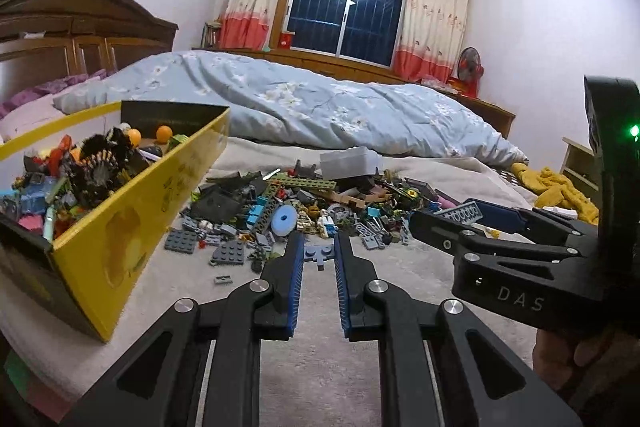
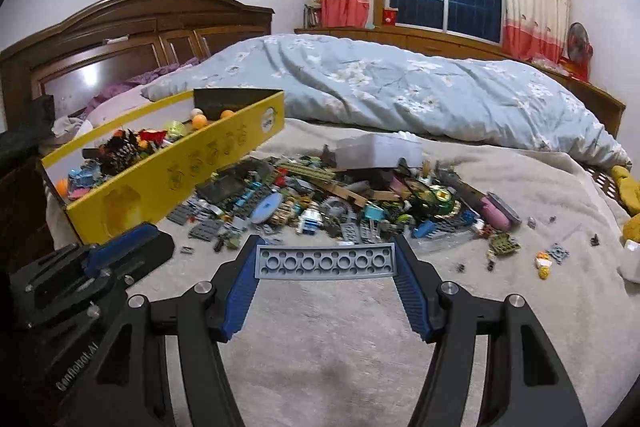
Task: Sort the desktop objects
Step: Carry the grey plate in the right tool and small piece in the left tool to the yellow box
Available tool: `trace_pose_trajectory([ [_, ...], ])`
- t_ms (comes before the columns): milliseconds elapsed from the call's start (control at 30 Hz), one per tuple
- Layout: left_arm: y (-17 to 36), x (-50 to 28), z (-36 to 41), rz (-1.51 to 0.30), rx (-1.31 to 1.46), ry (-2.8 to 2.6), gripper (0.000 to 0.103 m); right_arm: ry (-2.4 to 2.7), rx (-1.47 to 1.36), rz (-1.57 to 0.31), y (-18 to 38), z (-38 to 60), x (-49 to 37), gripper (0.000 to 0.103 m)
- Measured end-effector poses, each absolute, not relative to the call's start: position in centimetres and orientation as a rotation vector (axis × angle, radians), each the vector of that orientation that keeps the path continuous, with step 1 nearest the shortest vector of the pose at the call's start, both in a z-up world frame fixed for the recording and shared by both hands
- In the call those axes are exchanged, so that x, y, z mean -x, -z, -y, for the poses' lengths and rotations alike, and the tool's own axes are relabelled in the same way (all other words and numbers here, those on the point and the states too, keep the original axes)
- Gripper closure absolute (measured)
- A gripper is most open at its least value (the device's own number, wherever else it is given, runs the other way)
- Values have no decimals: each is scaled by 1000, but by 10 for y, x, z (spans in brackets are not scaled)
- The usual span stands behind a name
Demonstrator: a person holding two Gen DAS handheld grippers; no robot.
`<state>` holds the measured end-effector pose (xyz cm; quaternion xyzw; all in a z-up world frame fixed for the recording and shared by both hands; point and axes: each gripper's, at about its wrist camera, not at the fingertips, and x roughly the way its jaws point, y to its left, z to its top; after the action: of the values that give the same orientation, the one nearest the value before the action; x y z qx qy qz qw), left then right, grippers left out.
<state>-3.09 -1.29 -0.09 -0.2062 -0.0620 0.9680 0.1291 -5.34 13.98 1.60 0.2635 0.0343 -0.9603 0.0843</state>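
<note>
A pile of toy bricks (image 1: 304, 203) lies on the beige blanket; it also shows in the right wrist view (image 2: 340, 195). My left gripper (image 1: 319, 253) is shut on a small grey plate piece (image 1: 319, 253) at the pile's near edge. My right gripper (image 2: 325, 261) is shut on a long grey studded plate (image 2: 325, 261) and holds it above the blanket in front of the pile. The right gripper also shows in the left wrist view (image 1: 464, 217), to the right. A yellow box (image 1: 132, 227) with several toys in it stands left of the pile.
A clear plastic box (image 2: 378, 151) sits at the pile's far side. A blue flowered quilt (image 2: 400, 87) lies behind. Loose small bricks (image 2: 548, 259) scatter to the right. Yellow cloth (image 1: 560, 191) lies at the bed's right edge. A wooden headboard (image 2: 120, 39) is at the left.
</note>
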Motion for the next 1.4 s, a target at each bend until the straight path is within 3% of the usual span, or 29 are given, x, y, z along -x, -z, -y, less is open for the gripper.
trace_pose_trajectory([
  [867, -14, -7, 107, 208, 481, -3013, 87, 2723, -652, -81, -19, -38, 47, 39],
  [1400, -16, -15, 121, 186, 479, -3103, 87, 2674, -665, -91, -14, -1, 52, 39],
])
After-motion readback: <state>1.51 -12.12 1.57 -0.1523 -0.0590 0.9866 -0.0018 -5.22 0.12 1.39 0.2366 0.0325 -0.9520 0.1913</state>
